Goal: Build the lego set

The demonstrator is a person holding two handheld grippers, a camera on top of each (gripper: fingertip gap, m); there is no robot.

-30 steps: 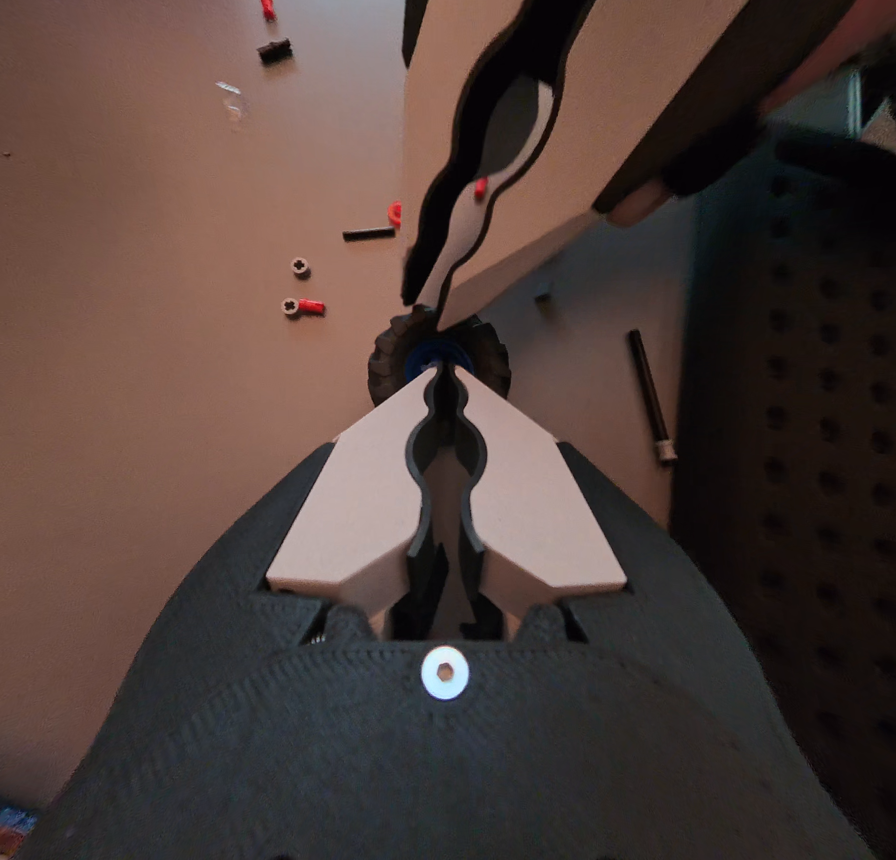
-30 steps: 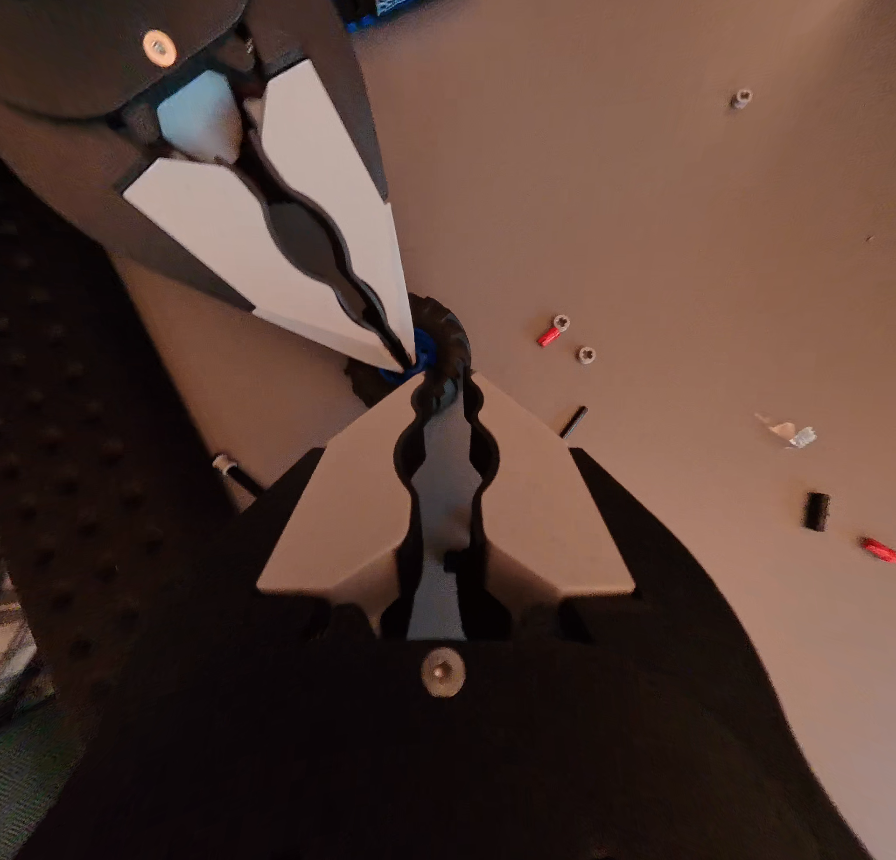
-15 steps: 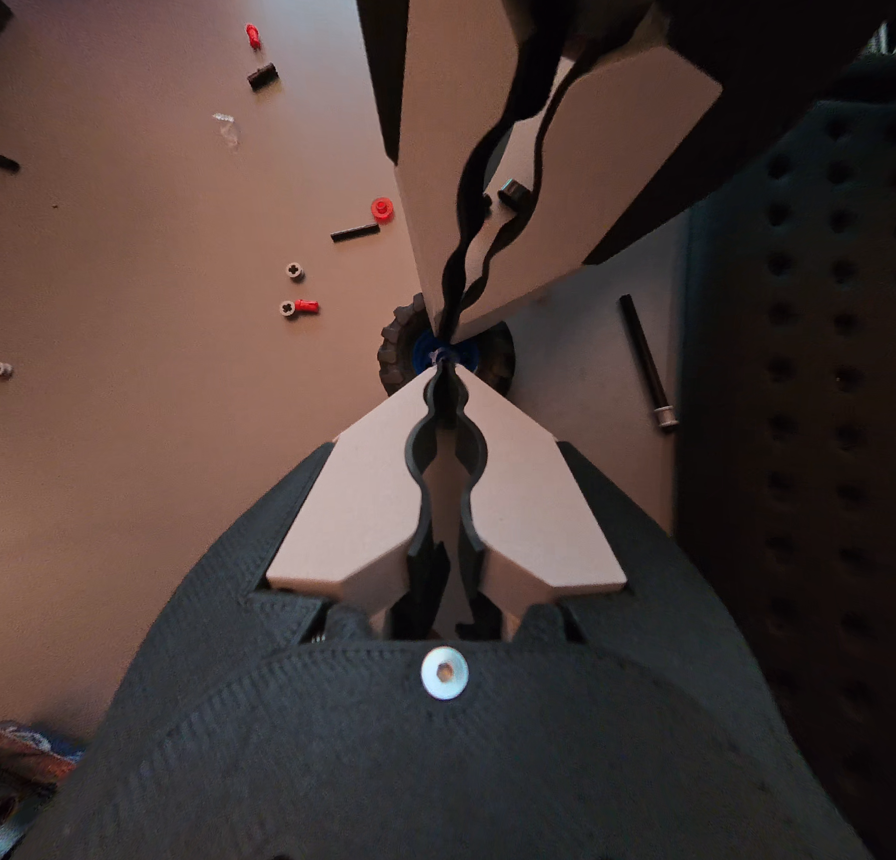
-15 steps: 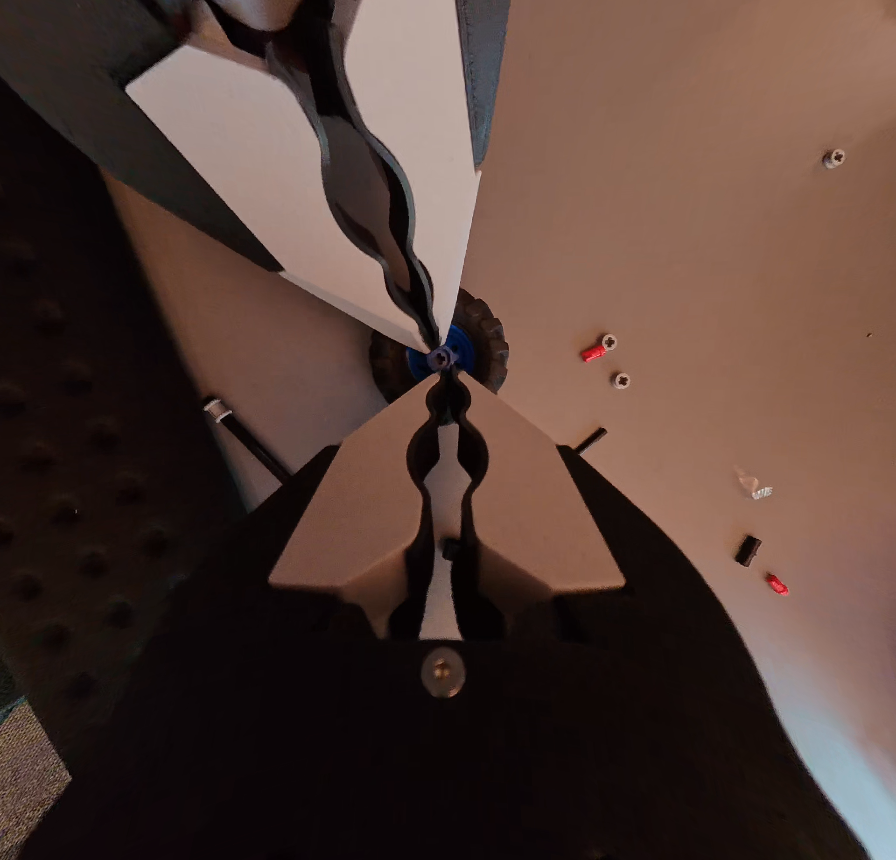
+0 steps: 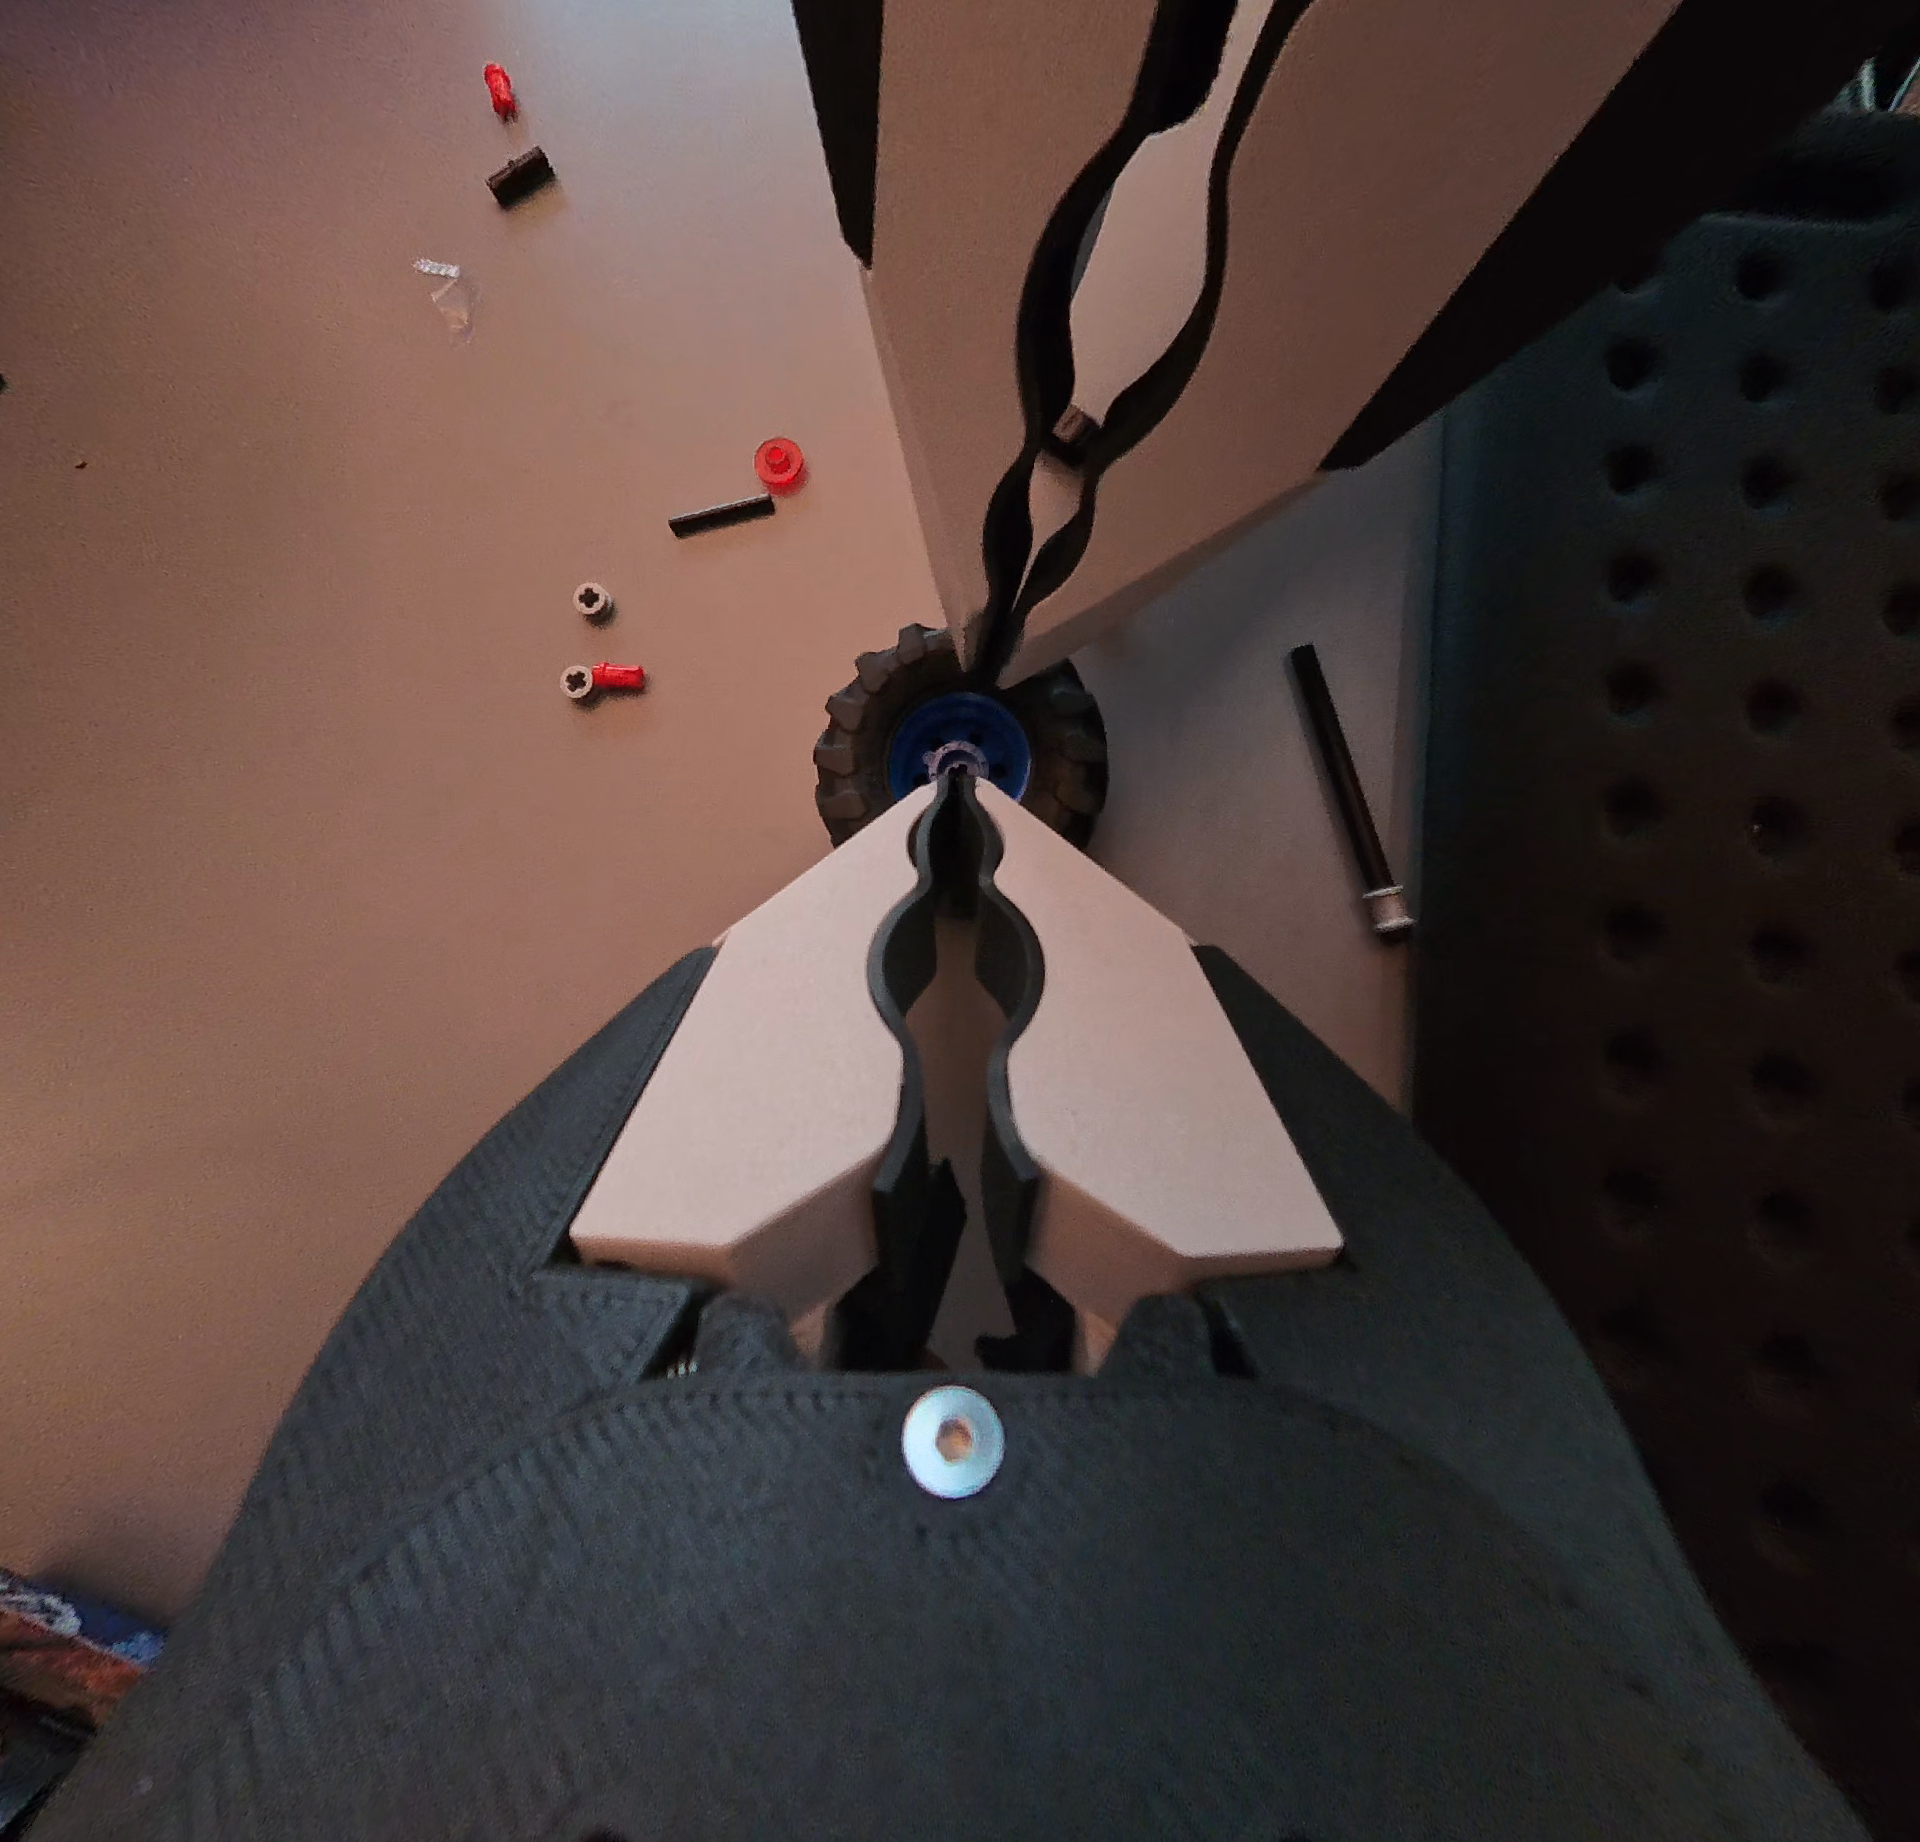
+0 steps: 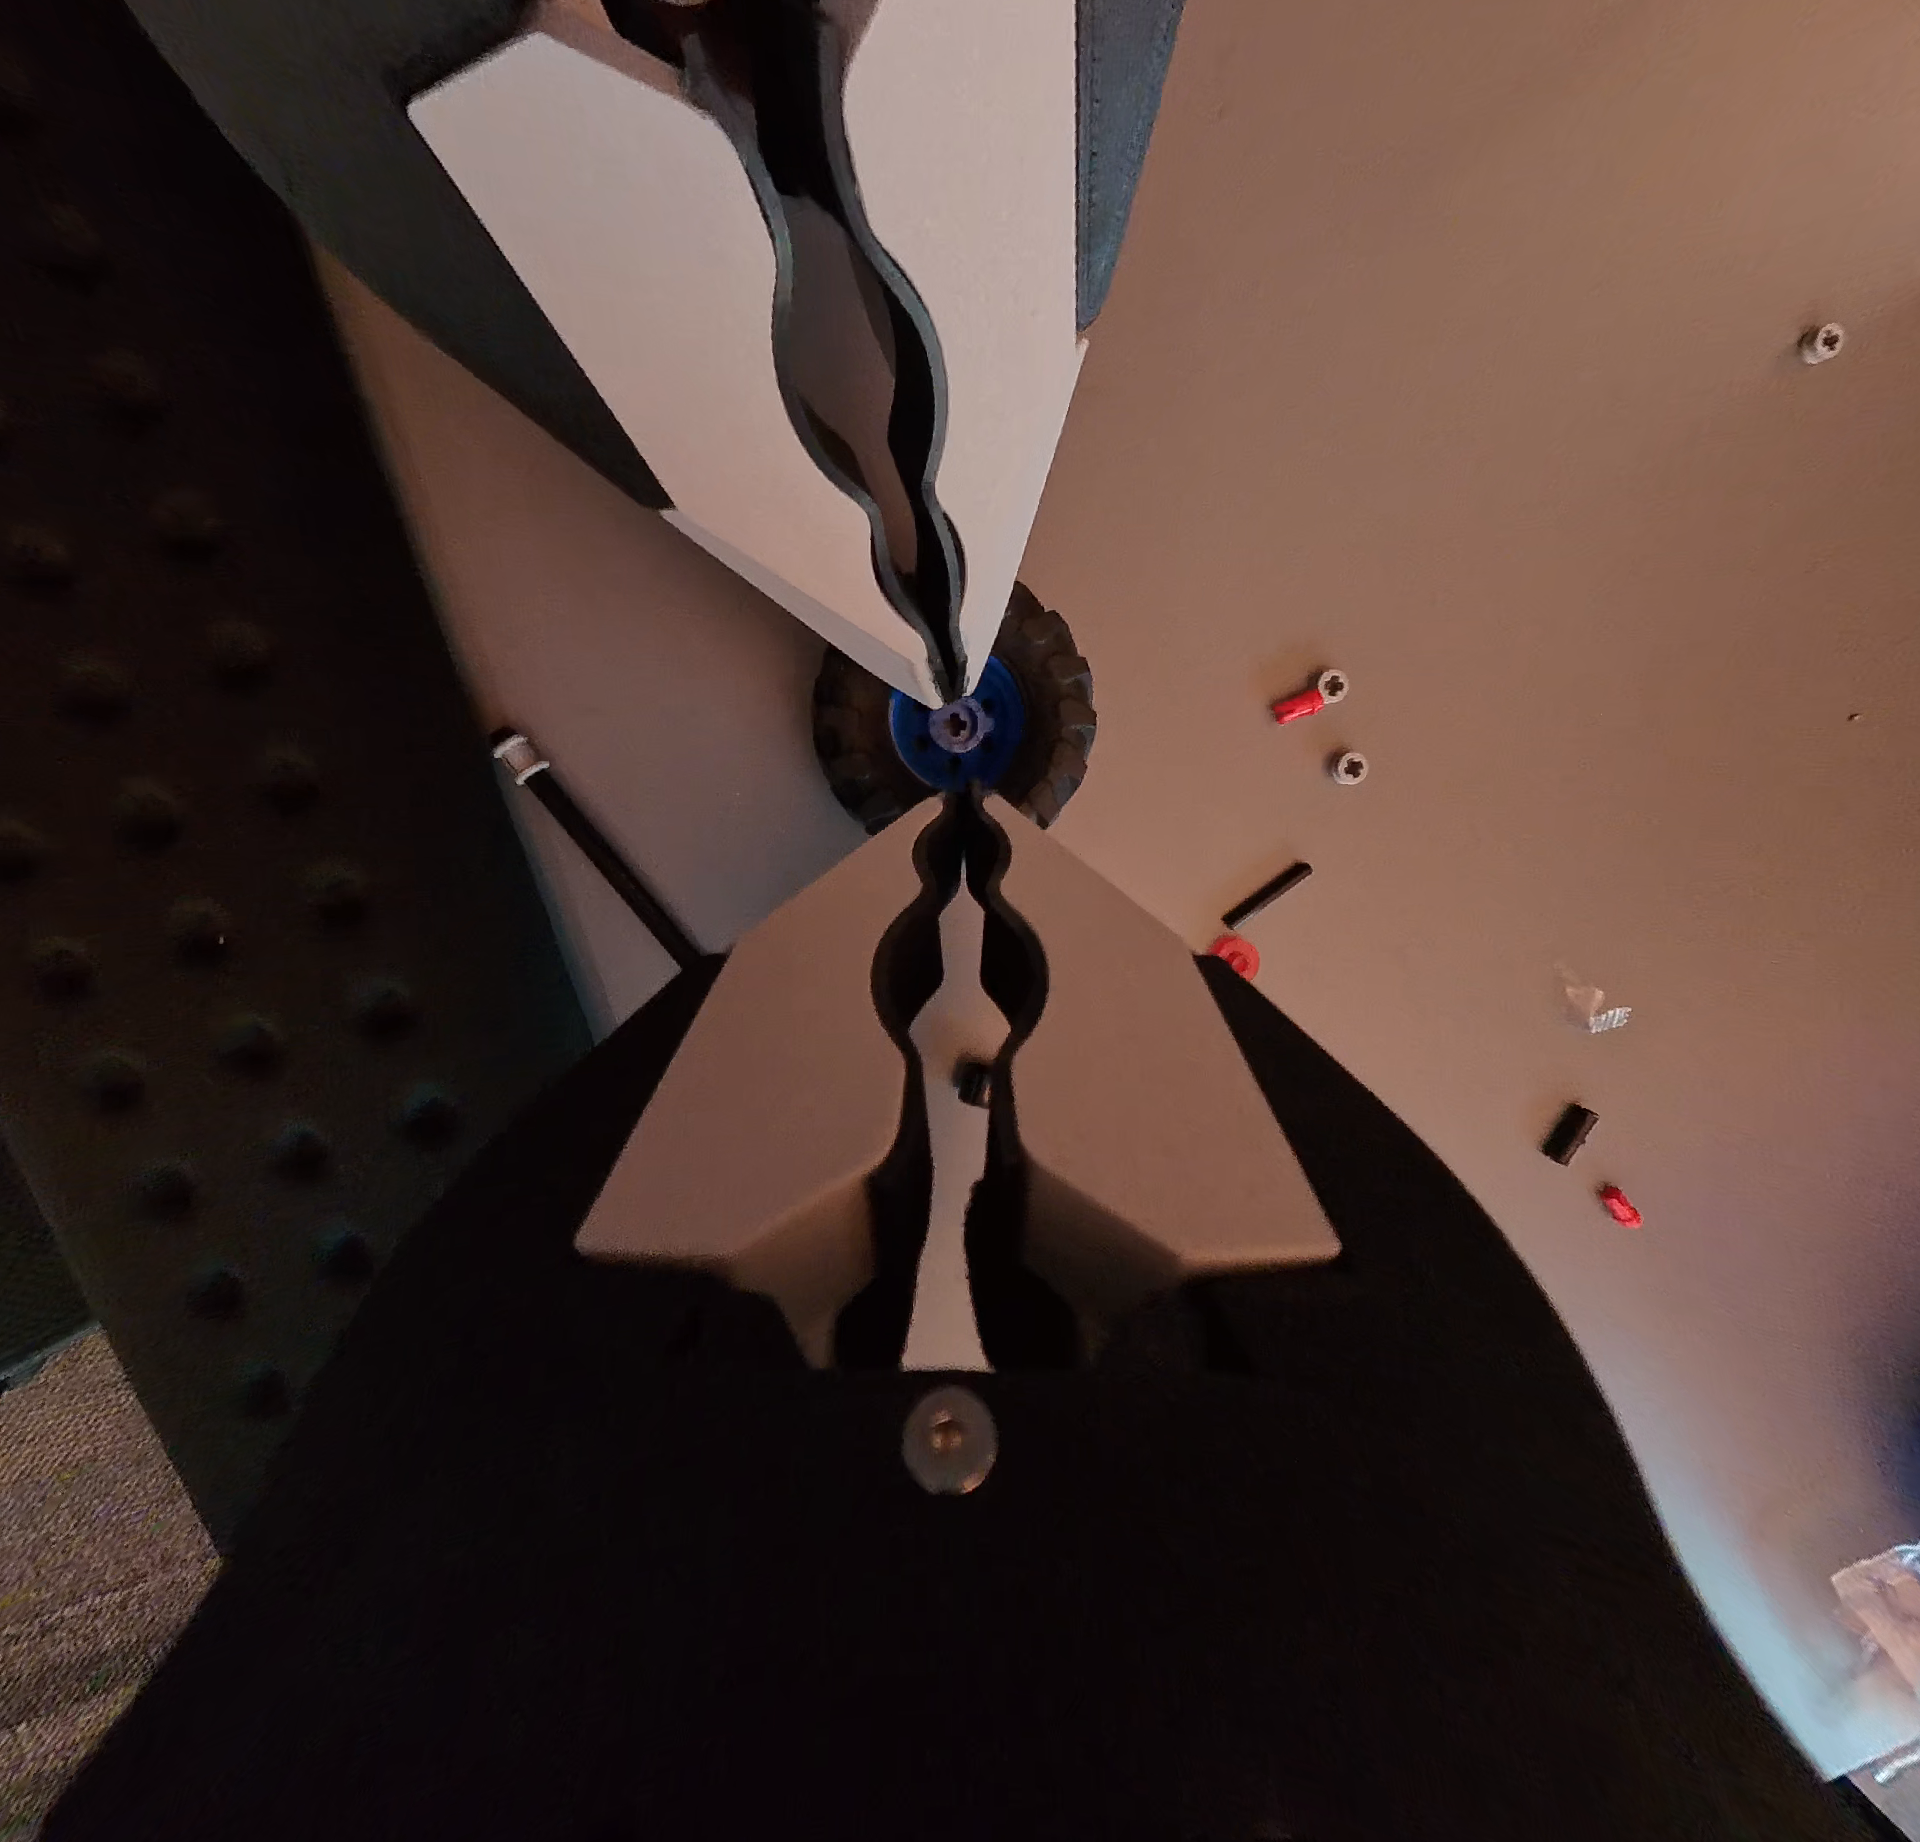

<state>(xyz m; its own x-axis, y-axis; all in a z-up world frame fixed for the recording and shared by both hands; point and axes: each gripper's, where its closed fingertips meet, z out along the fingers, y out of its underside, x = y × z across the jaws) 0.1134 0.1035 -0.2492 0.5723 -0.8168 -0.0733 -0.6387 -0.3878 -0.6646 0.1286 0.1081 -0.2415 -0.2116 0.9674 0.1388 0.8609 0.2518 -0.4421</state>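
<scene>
A wheel with a black tyre (image 5: 1070,753) (image 6: 1060,722) and a blue hub (image 5: 997,743) (image 6: 914,748) lies flat on the tan table. A small lavender piece (image 5: 951,756) (image 6: 961,727) sits in the hub's centre. My left gripper (image 5: 951,776) is shut, its tips touching the lavender piece; it comes in from the top of the right wrist view (image 6: 948,689). My right gripper (image 6: 966,805) is shut and holds nothing, its tips at the hub's edge; in the left wrist view (image 5: 982,658) it points down from above at the tyre's far rim.
A long black axle (image 5: 1340,784) (image 6: 603,857) lies beside a dark perforated board (image 5: 1714,857) (image 6: 156,753). Small loose parts lie on the other side: a red pin with a grey bush (image 5: 603,678) (image 6: 1311,696), a short black axle (image 5: 722,516), a red round piece (image 5: 779,463), a black connector (image 5: 520,177). The tips of both grippers are at nearly the same place.
The wheel has gone from tilted in the right gripper's tips to flat on the table. The right gripper swung more upright, then drew its tips back from the hub's centre.
</scene>
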